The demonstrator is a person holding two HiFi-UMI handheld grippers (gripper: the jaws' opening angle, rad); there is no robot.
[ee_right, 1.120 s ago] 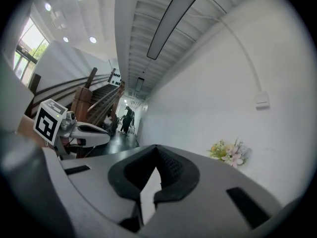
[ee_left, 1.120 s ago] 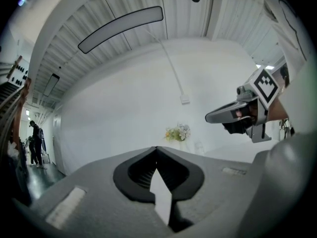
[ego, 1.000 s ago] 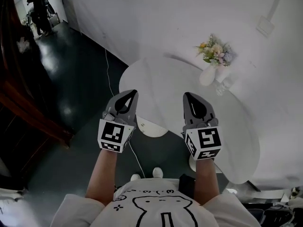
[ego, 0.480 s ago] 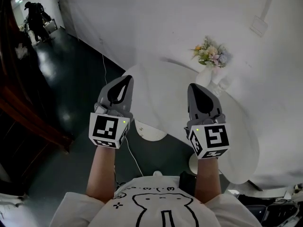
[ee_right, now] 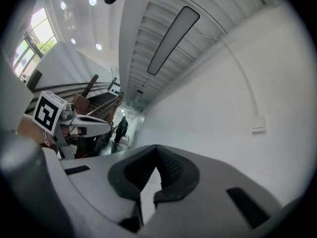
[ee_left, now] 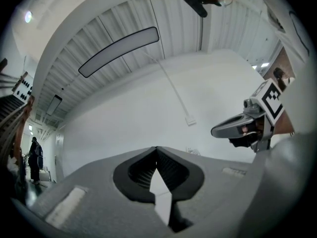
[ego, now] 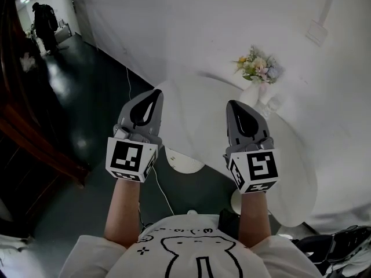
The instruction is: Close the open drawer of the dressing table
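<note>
Beyond the jaws the white wall (ego: pixel 220 22) glared; left of them the floor (ego: pixel 87 103) lay dim; gripper views bulged at the edges.

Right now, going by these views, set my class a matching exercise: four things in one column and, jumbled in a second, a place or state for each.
Things
1. flowers
2. left gripper
3. person
4. cable

Place or state
A. jaws shut, nothing between them
B. lying on the dark floor
C. far off, top left of the head view
D. in a white vase on the table

Pairs: 1-D, 2-A, 3-C, 4-B.
</note>
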